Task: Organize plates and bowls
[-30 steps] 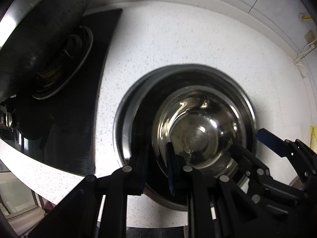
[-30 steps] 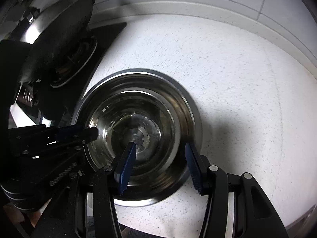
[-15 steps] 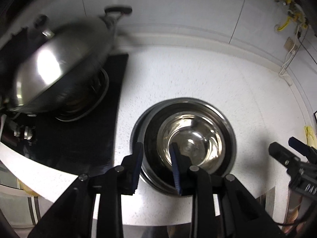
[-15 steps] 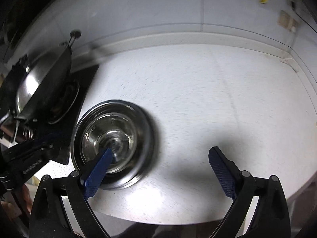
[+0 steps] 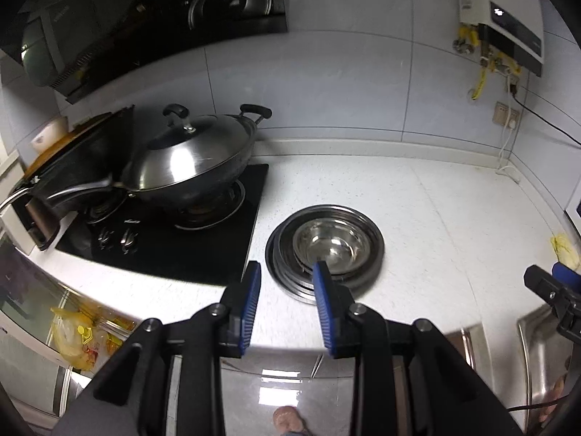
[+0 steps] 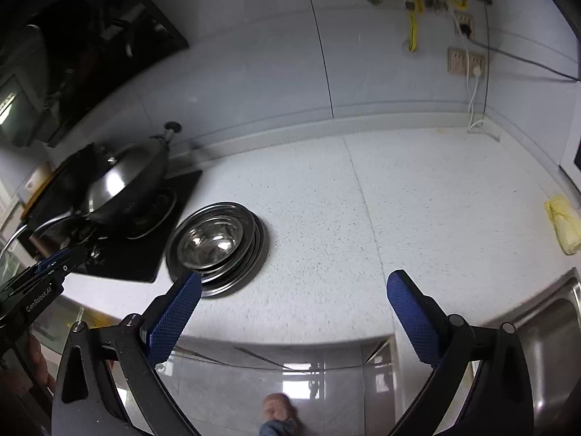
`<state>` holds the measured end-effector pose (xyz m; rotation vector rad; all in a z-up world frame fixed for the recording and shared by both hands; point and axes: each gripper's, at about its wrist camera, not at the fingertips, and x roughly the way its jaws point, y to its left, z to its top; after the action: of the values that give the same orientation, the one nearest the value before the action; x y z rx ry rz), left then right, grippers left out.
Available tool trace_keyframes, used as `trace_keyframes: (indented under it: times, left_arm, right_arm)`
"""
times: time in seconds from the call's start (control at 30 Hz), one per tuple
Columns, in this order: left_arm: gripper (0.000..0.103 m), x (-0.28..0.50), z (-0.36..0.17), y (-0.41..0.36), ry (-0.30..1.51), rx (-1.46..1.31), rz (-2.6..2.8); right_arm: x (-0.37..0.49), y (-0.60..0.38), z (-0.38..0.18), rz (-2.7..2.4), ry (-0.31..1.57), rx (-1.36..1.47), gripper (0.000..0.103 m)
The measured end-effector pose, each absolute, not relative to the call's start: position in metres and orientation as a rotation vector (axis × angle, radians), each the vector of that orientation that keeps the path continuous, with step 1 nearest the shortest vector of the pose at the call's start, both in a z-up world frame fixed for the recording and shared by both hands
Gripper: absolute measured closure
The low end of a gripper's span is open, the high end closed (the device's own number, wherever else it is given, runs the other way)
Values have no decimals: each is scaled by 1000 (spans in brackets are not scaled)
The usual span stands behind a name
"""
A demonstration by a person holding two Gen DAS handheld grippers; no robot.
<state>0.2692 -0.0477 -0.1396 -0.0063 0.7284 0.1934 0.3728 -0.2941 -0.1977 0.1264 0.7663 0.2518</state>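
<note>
A stack of steel plates with a steel bowl nested on top sits on the white counter, right of the stove; it also shows in the right wrist view. My left gripper is open and empty, held above the counter's front edge, short of the stack. My right gripper is wide open and empty, back from the counter edge and to the right of the stack. Neither gripper touches the dishes.
A lidded wok sits on the black gas stove at the left. A steel sink lies at the right. A yellow cloth lies near the right wall. The white counter stretches right of the stack.
Both grippers have pulled back and up from the bowl and stack. The right gripper has opened wider. The bowl stays nested on the plates.
</note>
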Motion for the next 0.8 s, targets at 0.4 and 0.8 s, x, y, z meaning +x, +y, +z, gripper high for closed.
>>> trace_keyframes:
  times: [0.4, 0.8]
  left_arm:
    - [75, 175, -102, -38, 634, 22, 172]
    - [75, 103, -85, 17, 584, 38, 117]
  right_arm:
    - [289, -306, -164, 231, 693, 183, 2]
    - [207, -264, -143, 123, 603, 217, 2]
